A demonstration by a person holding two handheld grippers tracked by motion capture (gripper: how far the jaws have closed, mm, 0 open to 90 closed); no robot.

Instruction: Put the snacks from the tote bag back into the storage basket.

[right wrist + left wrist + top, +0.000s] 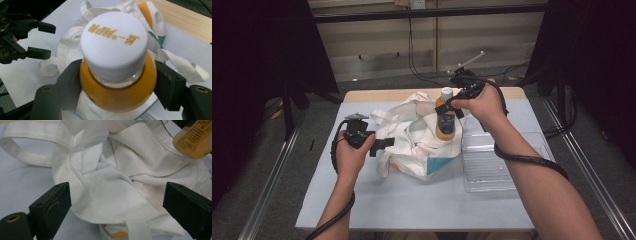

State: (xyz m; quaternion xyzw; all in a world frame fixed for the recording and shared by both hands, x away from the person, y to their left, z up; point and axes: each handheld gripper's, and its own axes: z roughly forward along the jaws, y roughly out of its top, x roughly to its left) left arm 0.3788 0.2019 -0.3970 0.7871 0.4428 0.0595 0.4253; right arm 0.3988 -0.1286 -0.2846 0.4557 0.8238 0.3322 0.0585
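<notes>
A: Right gripper [117, 85] fingers [71, 82] clamped on the orange juice bottle [117, 75], just under its white cap [113, 43]. Left gripper [117, 205] fingers [52, 205] spread wide, astride bunched cloth of the white tote bag [107, 185], nothing pinched.

B: Bottle where?

A: Upright over the bag, toward 1 o'clock of its heap, base seemingly still clear of the mouth.

B: Progress?

A: Picked up, probably. Left to do: opening the bag, lowering the bottle in.

Matt white cloth bag [105, 182], glossy plastic bottle [117, 82] (smooth cap)
</notes>
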